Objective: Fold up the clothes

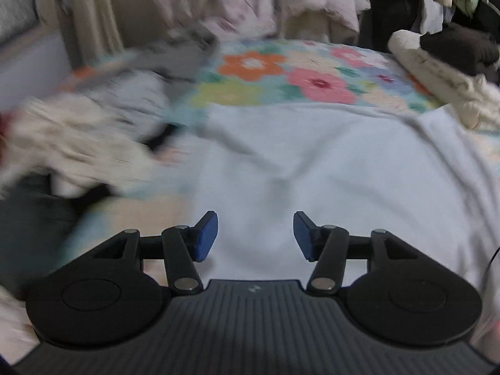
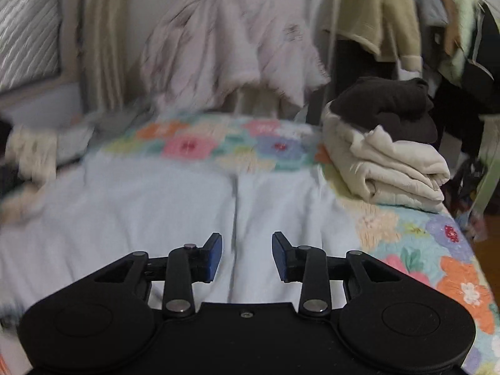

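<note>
two folded pieces already sit stacked at about two o'clock on the flowered bedspread (image 2: 462,275): a cream folded garment (image 2: 390,168) with a dark folded garment (image 2: 387,106) on top. by my reading that part is done. the pale blue garment (image 2: 140,193), the largest thing on the bed, lies spread from centre toward six o'clock in both views, with a lengthwise crease at twelve o'clock from the right gripper (image 2: 247,256); it looks partly folded at most. an unfolded heap of clothes (image 1: 72,137), blurred, waits at nine o'clock, so much is left.

the left wrist view shows that heap large and close; the right wrist view shows only its edge, but gives the stack whole. both the left gripper (image 1: 254,234) and the right have their fingers moderately apart, holding nothing, above the pale cloth.
</note>
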`<action>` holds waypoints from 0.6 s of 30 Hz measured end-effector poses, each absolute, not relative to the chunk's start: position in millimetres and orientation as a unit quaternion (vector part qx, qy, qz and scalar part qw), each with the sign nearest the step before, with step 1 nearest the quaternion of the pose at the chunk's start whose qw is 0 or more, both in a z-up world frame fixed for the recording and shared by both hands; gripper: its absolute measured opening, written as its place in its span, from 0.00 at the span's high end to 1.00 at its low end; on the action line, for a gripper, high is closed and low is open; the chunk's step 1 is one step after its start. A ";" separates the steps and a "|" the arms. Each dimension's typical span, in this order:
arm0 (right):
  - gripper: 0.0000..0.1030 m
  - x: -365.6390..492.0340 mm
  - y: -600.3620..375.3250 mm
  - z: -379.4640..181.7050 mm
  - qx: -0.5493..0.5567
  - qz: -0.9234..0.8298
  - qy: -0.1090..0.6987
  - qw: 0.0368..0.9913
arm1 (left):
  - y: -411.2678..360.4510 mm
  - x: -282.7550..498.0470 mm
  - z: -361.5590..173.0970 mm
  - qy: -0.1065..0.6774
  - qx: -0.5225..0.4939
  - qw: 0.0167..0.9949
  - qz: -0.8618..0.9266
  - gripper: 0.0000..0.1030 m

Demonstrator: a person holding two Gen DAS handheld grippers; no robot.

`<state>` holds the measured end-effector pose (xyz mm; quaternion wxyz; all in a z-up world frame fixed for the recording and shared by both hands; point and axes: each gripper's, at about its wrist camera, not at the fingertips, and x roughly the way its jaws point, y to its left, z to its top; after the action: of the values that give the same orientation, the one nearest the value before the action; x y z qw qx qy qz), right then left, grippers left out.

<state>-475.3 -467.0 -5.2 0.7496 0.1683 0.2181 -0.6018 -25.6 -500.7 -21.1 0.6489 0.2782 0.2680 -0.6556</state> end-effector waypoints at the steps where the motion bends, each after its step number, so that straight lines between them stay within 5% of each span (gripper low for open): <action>1: 0.61 -476.0 -475.3 0.7 0.176 -0.597 0.209 0.754 | -490.5 -14.6 -16.0 0.258 0.283 0.656 -0.650 0.48; 5: 0.46 -446.5 -488.6 25.2 0.147 -0.566 0.201 0.786 | -454.3 32.4 1.3 0.218 0.326 0.694 -0.604 0.47; 13: 0.41 -376.5 -475.1 53.8 0.149 -0.449 0.195 0.859 | -386.9 161.9 43.8 0.108 0.478 0.730 -0.476 0.47; 18: 0.39 -342.1 -467.6 23.4 0.144 -0.376 0.217 0.889 | -357.0 235.0 77.2 0.050 0.518 0.741 -0.424 0.47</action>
<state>-342.1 -467.6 23.4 0.8891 0.1443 0.2169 -0.3764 235.0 -357.0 77.2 0.7410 0.5182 0.0504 -0.4241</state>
